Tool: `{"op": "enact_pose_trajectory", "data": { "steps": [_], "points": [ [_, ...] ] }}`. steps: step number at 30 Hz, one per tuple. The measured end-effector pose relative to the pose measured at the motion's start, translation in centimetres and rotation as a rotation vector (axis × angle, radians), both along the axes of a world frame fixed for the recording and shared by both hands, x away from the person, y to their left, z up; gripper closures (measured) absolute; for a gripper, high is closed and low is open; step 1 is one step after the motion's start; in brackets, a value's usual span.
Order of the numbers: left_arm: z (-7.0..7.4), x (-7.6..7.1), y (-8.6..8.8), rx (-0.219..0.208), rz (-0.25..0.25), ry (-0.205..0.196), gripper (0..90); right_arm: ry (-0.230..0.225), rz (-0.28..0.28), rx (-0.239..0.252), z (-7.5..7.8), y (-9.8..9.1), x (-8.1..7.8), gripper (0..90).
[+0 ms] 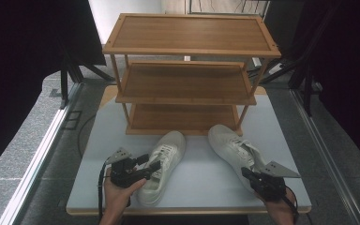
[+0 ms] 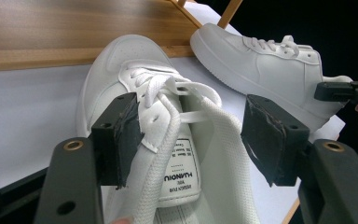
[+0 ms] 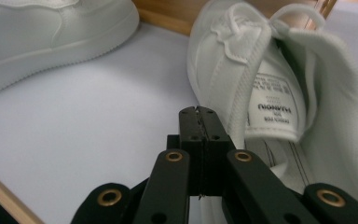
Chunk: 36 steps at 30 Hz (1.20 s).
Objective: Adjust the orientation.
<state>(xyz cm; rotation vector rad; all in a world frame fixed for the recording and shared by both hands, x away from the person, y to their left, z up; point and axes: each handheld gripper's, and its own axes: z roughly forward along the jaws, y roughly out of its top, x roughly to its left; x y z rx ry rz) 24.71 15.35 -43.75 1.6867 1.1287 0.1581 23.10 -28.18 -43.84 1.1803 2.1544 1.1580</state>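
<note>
- A white table (image 1: pixel 98 140) is seen from above, with a three-tier wooden rack (image 1: pixel 187 70) standing at its far middle; grey floor lies to the left and right.
- Two white sneakers are laid out in front of the rack's lowest shelf, toes toward it, heels toward the near edge.
- The left sneaker (image 1: pixel 164 164) runs near-to-far with its toe tipped slightly right; bare table is left open on its left, all the way to the left edge.
- The right sneaker (image 1: pixel 234 152) is angled, toe far-left and heel near-right, close to the table's near right corner; a wedge of bare table is left between the two shoes.
- The left gripper (image 1: pixel 143 171) is held at the left sneaker's collar, jaws spread wide: in the left gripper view one pad sits against the outer side of the eyelet flap, the other stands clear past the tongue and laces, so nothing is clamped.
- The right gripper (image 3: pixel 198 114) is pressed fully closed with nothing between its jaws, just beside the right sneaker's heel opening, tongue label in sight.
</note>
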Motion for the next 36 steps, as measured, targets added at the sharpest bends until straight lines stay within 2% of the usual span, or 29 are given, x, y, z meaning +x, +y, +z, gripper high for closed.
{"op": "enact_pose_trajectory", "data": {
  "steps": [5,7,8,9,10,11,12,19,21,22,23,26,31,34,36],
  "points": [
    [0.0,0.0,-0.1,0.007,0.003,-0.001,36.9,0.019,0.000,0.023,0.1,-0.9,-0.1,89.5],
    [0.0,0.0,-0.1,0.007,0.004,-0.002,36.8,0.021,-0.033,-0.012,0.1,-1.4,-0.1,89.5],
    [-0.1,0.0,-0.1,0.005,0.004,-0.001,37.0,0.019,-0.094,-0.056,0.1,-2.4,-0.1,89.5],
    [-0.1,0.0,-0.1,0.005,0.004,-0.001,37.2,0.019,-0.094,-0.056,0.1,-2.4,-0.1,89.5],
    [-0.1,0.0,0.0,0.003,0.004,0.000,37.2,0.019,-0.106,-0.047,0.1,-2.8,-0.1,89.4],
    [-0.1,0.0,0.0,0.000,0.005,0.001,37.2,0.028,-0.106,-0.006,0.1,-3.5,-0.1,88.7],
    [-0.1,0.0,0.0,-0.003,0.005,0.001,37.4,0.031,-0.091,0.063,0.3,-4.1,-0.1,85.9],
    [-0.1,-0.4,0.6,-0.032,0.003,-0.005,38.3,-0.001,-0.074,0.109,1.5,-4.3,0.2,79.1],
    [0.0,-0.8,0.9,-0.040,0.003,-0.011,39.0,-0.018,-0.073,0.120,1.9,-4.3,0.4,75.6],
    [0.2,-1.0,1.1,-0.041,0.008,-0.020,39.0,-0.033,-0.063,0.126,2.1,-4.2,0.5,69.9],
    [0.3,-1.2,1.2,-0.039,0.014,-0.027,39.0,-0.033,-0.063,0.126,2.1,-4.2,0.5,69.9],
    [0.6,-1.6,1.6,-0.029,0.030,-0.042,38.8,-0.072,-0.058,0.119,2.2,-3.9,0.7,62.4],
    [1.1,-1.7,2.1,-0.033,0.054,-0.055,38.7,-0.087,-0.056,0.136,2.2,-3.9,1.0,58.2],
    [1.1,-1.6,2.2,-0.034,0.053,-0.053,38.7,-0.094,-0.058,0.138,2.1,-4.2,1.1,57.3],
    [1.0,-1.6,2.1,-0.028,0.045,-0.049,38.5,-0.116,-0.066,0.150,2.4,-4.6,1.1,57.8]
  ]
}}
